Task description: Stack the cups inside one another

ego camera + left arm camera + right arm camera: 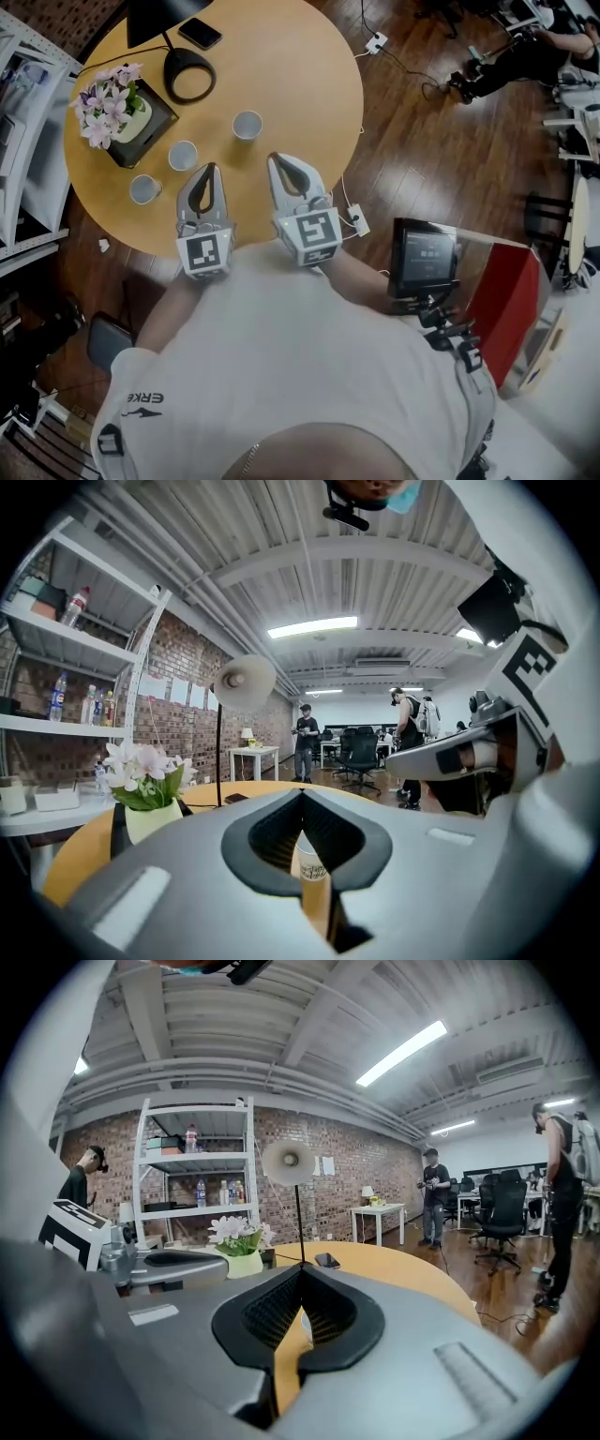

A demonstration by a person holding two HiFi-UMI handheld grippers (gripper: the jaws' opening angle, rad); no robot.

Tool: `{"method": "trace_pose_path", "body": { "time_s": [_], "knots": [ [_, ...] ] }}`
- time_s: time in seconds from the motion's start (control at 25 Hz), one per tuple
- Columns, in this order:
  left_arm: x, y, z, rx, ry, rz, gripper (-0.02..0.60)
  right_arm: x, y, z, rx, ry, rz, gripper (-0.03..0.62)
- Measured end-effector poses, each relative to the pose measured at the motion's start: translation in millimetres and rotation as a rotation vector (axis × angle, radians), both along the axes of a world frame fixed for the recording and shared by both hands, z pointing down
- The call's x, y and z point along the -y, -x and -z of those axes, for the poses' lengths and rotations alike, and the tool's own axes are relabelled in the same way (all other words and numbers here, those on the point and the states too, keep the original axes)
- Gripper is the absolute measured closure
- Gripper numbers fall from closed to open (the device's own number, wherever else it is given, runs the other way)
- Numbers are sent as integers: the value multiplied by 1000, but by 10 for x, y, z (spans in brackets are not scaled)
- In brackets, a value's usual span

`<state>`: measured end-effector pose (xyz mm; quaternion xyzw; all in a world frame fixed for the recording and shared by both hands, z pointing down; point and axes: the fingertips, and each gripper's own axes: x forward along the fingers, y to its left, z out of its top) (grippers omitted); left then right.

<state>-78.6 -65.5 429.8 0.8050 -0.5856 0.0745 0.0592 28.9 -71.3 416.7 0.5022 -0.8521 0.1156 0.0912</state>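
Observation:
Three white paper cups stand apart on the round wooden table (309,84) in the head view: one at the middle (247,124), one further left (183,155) and one near the left edge (144,188). My left gripper (209,170) is shut and empty, its tip just right of the two left cups. The right gripper (277,160) is also shut and empty, just below and right of the middle cup. In the left gripper view a cup (310,860) shows through the hole behind the closed jaws (302,795). The right gripper (302,1271) view shows a sliver of a cup (303,1320).
A flower pot (117,112), a black lamp base (189,75) and a phone (200,33) sit on the table's far left part. A power strip (356,220) lies on the floor by the table edge. A screen on a stand (424,258) is at my right.

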Motion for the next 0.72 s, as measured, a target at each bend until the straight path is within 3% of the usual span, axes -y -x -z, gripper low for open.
{"method": "trace_pose_path", "body": {
  "time_s": [0.2, 0.52, 0.72],
  "knots": [
    [148, -55, -213, 10, 14, 39, 580, 161, -66, -201, 3, 48, 36, 580],
    [329, -99, -581, 51, 127, 77, 580, 393, -75, -586, -12, 119, 92, 580],
    [370, 23, -828, 72, 148, 128, 580, 464, -66, -730, -27, 152, 116, 579]
  ]
}}
